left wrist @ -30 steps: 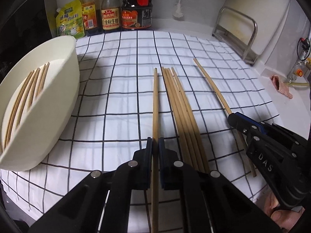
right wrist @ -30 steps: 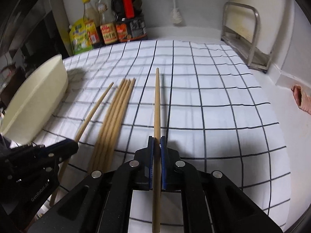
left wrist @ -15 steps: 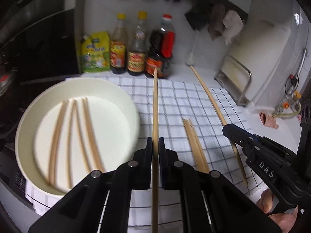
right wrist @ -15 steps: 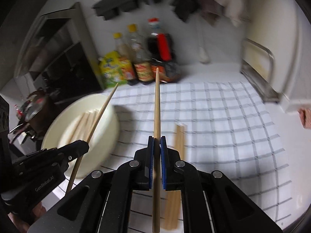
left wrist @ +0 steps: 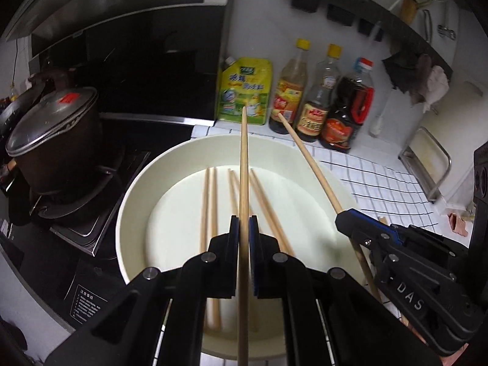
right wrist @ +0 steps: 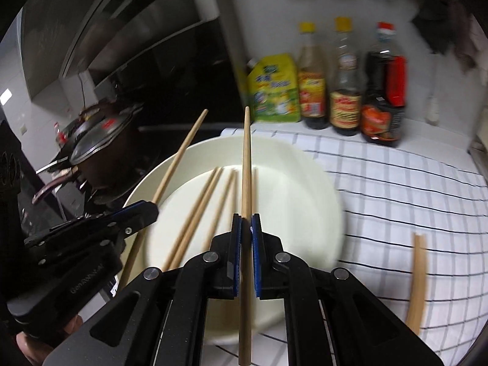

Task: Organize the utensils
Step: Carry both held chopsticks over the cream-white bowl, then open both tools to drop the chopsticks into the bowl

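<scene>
Loose chopsticks (right wrist: 418, 280) blurred, perhaps two or three.

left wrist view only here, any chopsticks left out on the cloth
Observer: Yes. The right wrist view shows a small bundle of chopsticks lying on the checked cloth, to the right of the bowl.
Operator: is the right gripper really clamped on its stick
Observer: Yes. Seen head-on, the right gripper has its jaws shut on the right-hand chopstick, whose tip hangs over the bowl.
Operator: how does my stick look from that side
Observer: The left gripper holds the left-hand chopstick slanting across the bowl's left rim, and its tip shows past the rim against the dark background.
</scene>
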